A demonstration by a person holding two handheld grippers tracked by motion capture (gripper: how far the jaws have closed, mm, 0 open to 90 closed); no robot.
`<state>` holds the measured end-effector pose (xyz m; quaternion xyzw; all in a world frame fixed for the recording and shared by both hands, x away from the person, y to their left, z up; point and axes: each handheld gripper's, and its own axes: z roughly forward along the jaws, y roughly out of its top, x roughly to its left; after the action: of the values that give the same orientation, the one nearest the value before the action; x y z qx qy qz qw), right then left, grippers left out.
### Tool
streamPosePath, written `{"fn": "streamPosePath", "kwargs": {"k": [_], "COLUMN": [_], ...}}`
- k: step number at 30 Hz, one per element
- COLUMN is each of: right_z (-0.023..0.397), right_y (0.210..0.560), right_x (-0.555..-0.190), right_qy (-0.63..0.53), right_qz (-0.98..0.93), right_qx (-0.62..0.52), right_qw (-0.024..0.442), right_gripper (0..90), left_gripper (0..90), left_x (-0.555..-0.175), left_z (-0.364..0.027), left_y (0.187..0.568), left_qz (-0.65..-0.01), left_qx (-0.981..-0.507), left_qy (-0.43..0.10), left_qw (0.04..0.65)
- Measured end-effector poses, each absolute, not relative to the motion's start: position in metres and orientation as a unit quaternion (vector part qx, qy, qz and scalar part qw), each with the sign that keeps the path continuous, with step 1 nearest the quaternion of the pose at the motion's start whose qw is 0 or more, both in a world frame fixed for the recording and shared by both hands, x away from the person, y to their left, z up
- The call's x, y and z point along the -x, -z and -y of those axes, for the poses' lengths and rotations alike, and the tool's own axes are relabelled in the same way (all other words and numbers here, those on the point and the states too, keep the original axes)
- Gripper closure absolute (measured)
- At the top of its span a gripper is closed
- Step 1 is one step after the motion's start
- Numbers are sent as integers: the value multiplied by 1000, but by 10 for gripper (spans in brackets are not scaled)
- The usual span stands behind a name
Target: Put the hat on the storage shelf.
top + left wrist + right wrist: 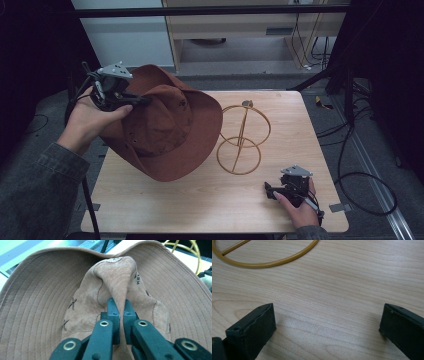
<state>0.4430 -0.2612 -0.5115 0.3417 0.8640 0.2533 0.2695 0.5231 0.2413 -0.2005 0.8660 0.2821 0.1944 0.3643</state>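
High view has the left gripper [134,100] clamped on a pinched fold of the brown suede hat [165,132], held tilted above the table's [200,210] left side beside the gold wire stand [242,137]. It looks light, soft and floppy, so the crown crease seems the surest hold over the wide stitched brim. At near right, the right gripper [272,192] rests with jaws wide apart on pale wood.

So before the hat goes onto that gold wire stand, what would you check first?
1. Grip: left gripper pinches a fold of the hat crown, jaws closed tight: ok.
2. Hat lifted off the table: cannot tell; the low edge of its brim may touch.
3. Wire stand upright and uncovered: ok.
4. Right gripper open, low over bare wood, apart from the stand: ok.
5. Hat opening facing the stand's top: not ok, the hat hangs tilted.
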Motion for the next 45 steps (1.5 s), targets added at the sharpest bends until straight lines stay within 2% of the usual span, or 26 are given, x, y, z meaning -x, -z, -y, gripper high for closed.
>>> {"fn": "streamPosePath", "kwargs": {"k": [6,16,22,32,45], "right_z": [261,261,261,261,261], "right_y": [512,512,512,512,512], "right_x": [-443,-443,-443,-443,-443], "right_qy": [-254,-254,-253,-254,-254], "right_qz": [-864,-864,-864,-864,-864], "right_qx": [-342,-342,-343,-342,-342], "right_qw": [269,269,269,268,269], "right_gripper": [5,5,5,5,5], "left_gripper": [885,886,886,886,886], "left_x": [-520,-519,-530,-547,-548], "left_z": [-227,-204,-170,-113,-69], "left_y": [174,152,142,139,138], "left_qz": [-262,-243,-228,-209,-180], "left_qx": [-868,-868,-873,-881,-889], "left_qy": [-206,-214,-214,-206,-198], "left_qw": [369,376,374,372,371]}}
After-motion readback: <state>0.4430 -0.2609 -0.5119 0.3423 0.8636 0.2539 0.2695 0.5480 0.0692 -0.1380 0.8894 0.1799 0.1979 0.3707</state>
